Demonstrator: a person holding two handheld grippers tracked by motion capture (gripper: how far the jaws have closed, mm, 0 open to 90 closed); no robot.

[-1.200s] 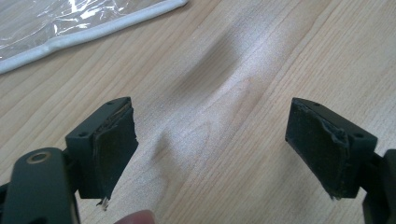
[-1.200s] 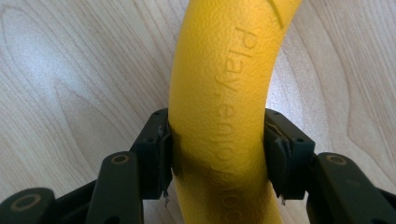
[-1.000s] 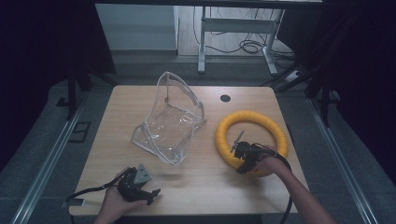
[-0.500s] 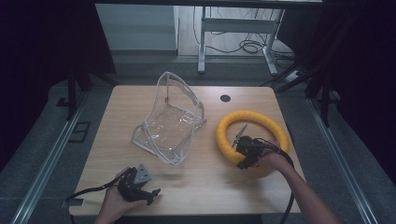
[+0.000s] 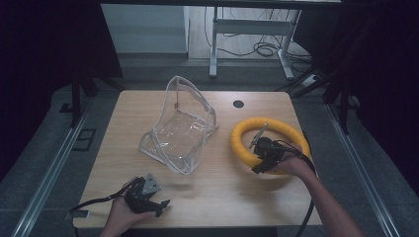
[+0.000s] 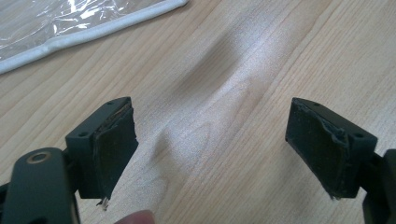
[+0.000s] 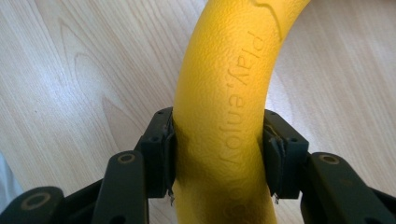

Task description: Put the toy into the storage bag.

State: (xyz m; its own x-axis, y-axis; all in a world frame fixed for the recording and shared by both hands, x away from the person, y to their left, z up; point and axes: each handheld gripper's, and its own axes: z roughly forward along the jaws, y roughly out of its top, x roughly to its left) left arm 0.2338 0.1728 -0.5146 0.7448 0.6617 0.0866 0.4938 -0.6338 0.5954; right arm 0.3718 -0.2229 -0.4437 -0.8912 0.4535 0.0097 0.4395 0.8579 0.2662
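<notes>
The yellow ring (image 5: 271, 146) lies at about 3 o'clock on the wooden table (image 5: 222, 197), raised letters along its side in the right gripper view. The right gripper (image 5: 258, 157) clamps the ring's near-left arc — its 2 jaws press against both sides of the tube. A clear plastic bag (image 5: 179, 128) stands open just left of the ring, near the table's centre. At 7 o'clock the left gripper (image 5: 159, 204) rests low in a hand, jaws wide apart over bare wood — nothing between them.
</notes>
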